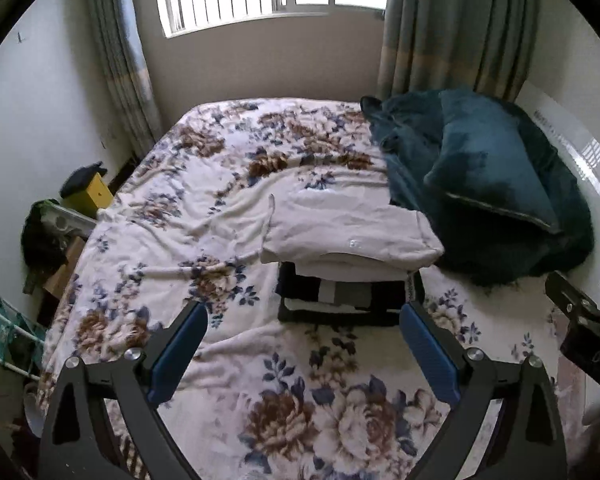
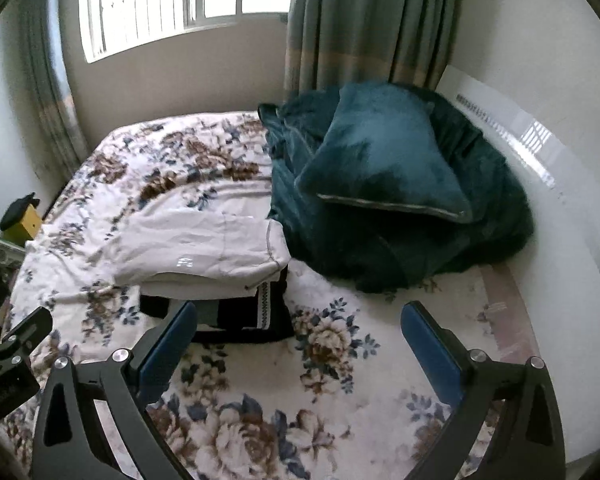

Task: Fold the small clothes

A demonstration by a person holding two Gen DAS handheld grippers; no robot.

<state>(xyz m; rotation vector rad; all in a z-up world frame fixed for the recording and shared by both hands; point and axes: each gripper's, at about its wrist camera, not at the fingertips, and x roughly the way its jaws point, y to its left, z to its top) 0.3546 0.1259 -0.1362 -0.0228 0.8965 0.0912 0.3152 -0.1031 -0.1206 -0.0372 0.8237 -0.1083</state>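
A white garment [image 1: 352, 236] lies folded on top of a stack of folded clothes; a dark garment with grey and white panels [image 1: 340, 298] is at the bottom. The stack sits on the floral bedspread [image 1: 220, 208]. The white garment's left part spreads loosely onto the bed. My left gripper [image 1: 304, 344] is open and empty, just in front of the stack. My right gripper [image 2: 300, 344] is open and empty, in front and to the right of the stack [image 2: 216, 264]. Each gripper shows at the edge of the other's view.
A dark teal blanket with a teal pillow [image 1: 488, 176] is heaped at the right against the wall. Curtains [image 1: 452, 28] frame a window at the head. A yellow box [image 1: 88, 192] and clutter stand off the bed's left edge.
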